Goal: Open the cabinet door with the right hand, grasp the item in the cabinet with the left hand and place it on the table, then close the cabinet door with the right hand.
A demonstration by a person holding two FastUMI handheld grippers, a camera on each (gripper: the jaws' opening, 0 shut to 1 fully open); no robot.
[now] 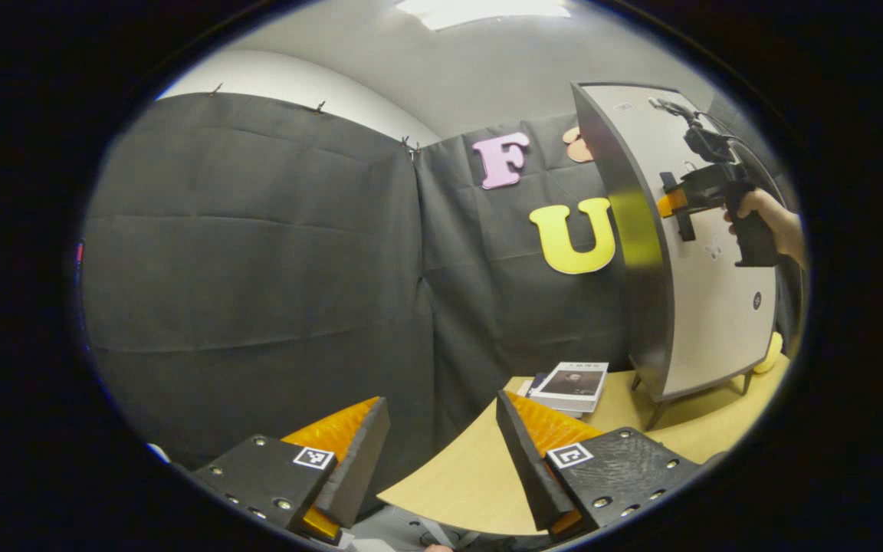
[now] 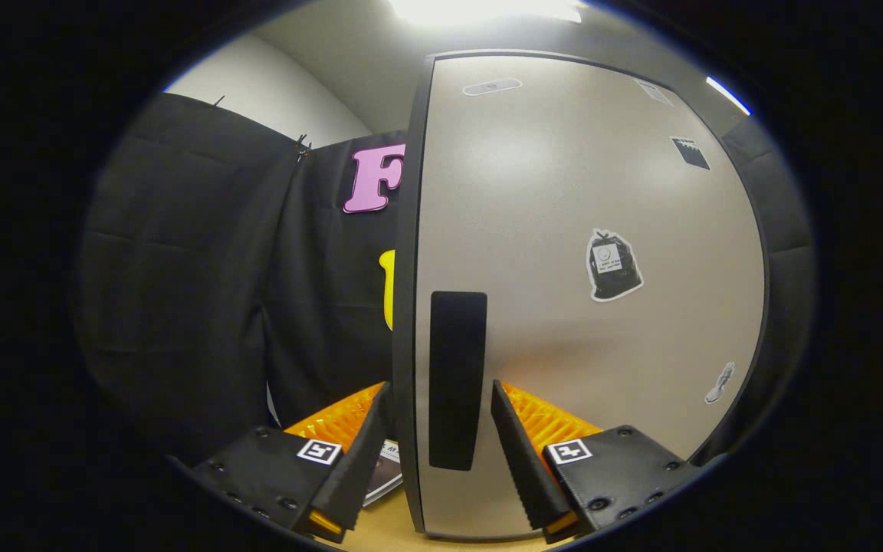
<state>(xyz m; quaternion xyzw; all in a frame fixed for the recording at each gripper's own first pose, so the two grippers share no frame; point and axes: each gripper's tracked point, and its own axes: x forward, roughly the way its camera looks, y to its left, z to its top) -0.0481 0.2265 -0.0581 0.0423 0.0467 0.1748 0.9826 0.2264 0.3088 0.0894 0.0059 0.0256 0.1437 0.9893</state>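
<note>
Left gripper view: left gripper (image 1: pixel 441 452) idles low over the near edge of the table (image 1: pixel 472 475), fingers spread wide, nothing between them. The cabinet (image 1: pixel 706 268) stands on short legs at the table's far right. Right gripper (image 1: pixel 679 203), held by a hand (image 1: pixel 767 226), sits at the cabinet's front panel, near its left edge. A book (image 1: pixel 576 383) lies on the table just left of the cabinet's foot. The item to fetch is inside the cabinet, out of sight; a yellow shape pokes out behind the cabinet's lower right corner, identity unclear.

Right gripper view: right gripper (image 2: pixel 438 445) faces the cabinet door (image 2: pixel 587 307) close up, fingers apart, straddling the dark vertical handle (image 2: pixel 457 379) w/o pressing it. Door appears closed or nearly so.

Step in hand (judgement): grasp handle, open door. Centre handle between fingers, close fully before pulling, then swing along the hinge arc; a straight tug may slip off or shift the cabinet. Keep left gripper clear of the door's sweep.

Writing: stickers on the door and the book cover carry print too small to read.
</note>
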